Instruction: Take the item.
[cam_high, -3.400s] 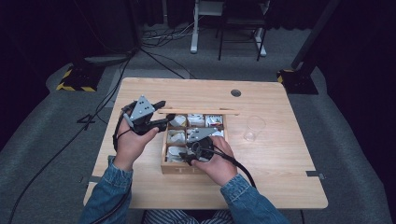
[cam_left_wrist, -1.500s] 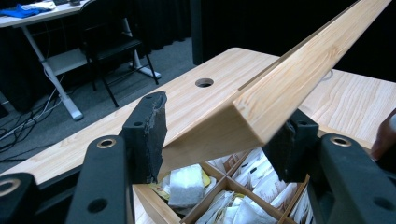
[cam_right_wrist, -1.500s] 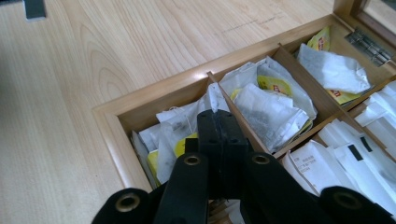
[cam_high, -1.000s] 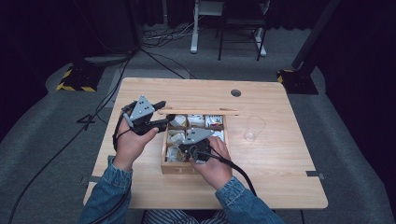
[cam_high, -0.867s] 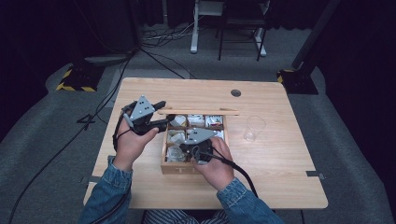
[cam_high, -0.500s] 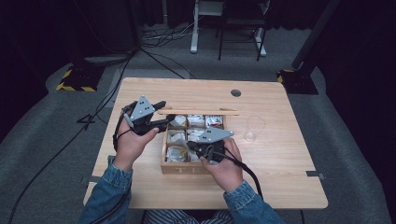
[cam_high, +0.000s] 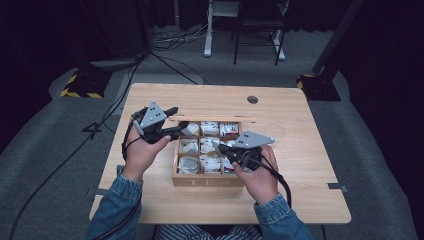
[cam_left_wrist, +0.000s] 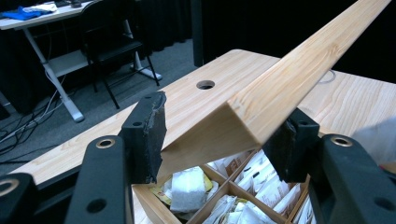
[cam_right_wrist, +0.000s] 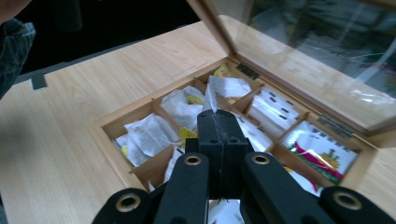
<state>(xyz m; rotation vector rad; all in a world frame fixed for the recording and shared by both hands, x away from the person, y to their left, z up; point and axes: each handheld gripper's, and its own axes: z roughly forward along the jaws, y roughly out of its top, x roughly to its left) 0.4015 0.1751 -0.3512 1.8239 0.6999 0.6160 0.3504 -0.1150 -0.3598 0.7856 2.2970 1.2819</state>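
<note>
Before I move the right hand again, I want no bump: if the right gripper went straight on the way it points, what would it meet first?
Probably the open glass lid: the right gripper, shut on a tea bag, points across the tea box toward it. Depth is unclear.

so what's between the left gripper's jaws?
In the left gripper view, the left gripper has the edge of the tea box's raised wooden lid between its pads, held above the tea bag compartments.

One tea box (cam_high: 207, 181), nine compartments
</note>
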